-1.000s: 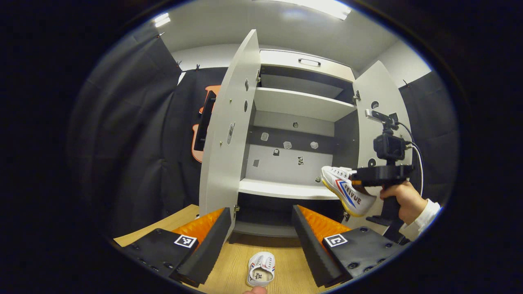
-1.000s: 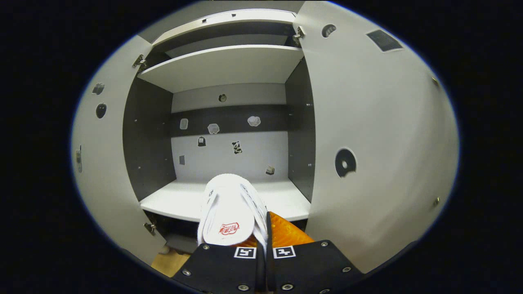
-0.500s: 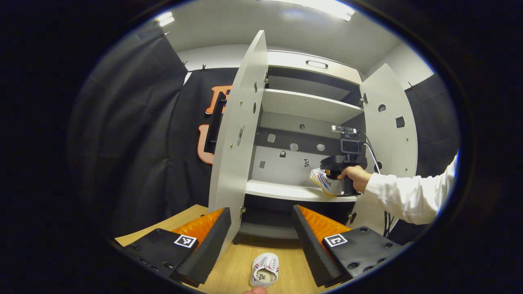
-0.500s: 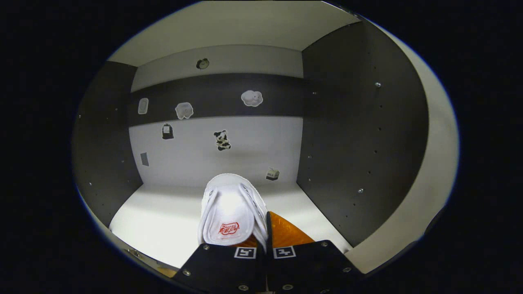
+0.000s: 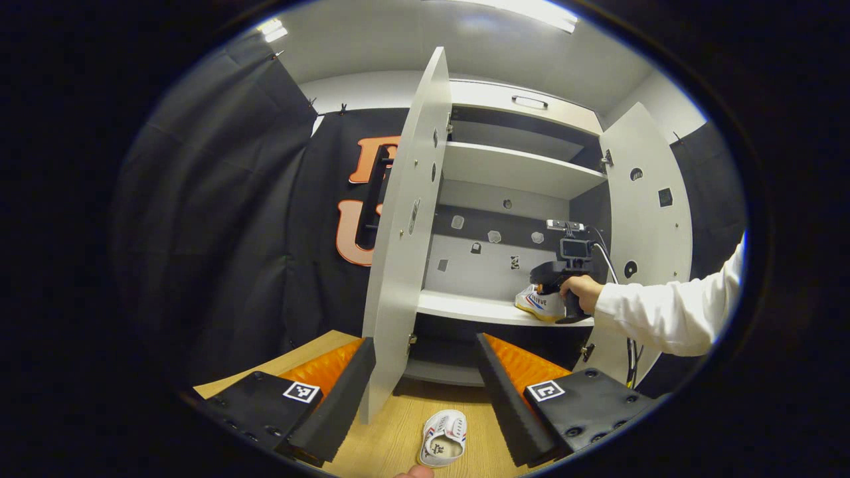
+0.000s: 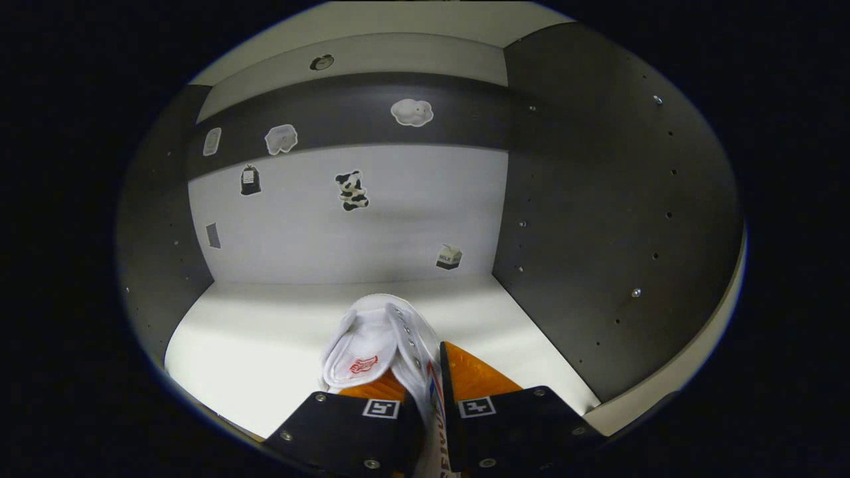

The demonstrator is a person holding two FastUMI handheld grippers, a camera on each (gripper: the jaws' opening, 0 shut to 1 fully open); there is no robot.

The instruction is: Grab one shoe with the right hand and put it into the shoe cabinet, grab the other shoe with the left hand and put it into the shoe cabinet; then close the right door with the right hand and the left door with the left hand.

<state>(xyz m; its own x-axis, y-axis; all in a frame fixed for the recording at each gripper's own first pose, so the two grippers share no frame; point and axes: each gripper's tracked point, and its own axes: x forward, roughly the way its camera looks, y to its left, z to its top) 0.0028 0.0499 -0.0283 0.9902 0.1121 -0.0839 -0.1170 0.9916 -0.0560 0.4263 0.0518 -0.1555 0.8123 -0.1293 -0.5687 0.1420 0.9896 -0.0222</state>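
A white shoe (image 6: 372, 335) with red and blue stripes is pinched by its side wall in my right gripper (image 6: 430, 382), which is shut on it. The shoe is inside the shoe cabinet, low over the white shelf (image 6: 265, 338) and tilted to the left; I cannot tell if it touches. In the left gripper view the same shoe (image 5: 539, 303) sits at the right end of the shelf (image 5: 465, 308), with a hand around the right gripper (image 5: 556, 277). The other shoe (image 5: 443, 446) lies on the wooden floor, below and between the fingers of my open left gripper (image 5: 425, 375).
Both cabinet doors stand open: the left door (image 5: 406, 232) juts toward me edge-on, and the right door (image 5: 647, 226) swings out behind a white sleeve (image 5: 664, 318). An upper shelf (image 5: 518, 172) spans the cabinet. Small stickers (image 6: 352, 189) dot the back wall.
My right gripper has gone deeper into the cabinet and lower, bringing the shoe down toward the shelf and tilting it. The left gripper has drifted slightly left and stays open.
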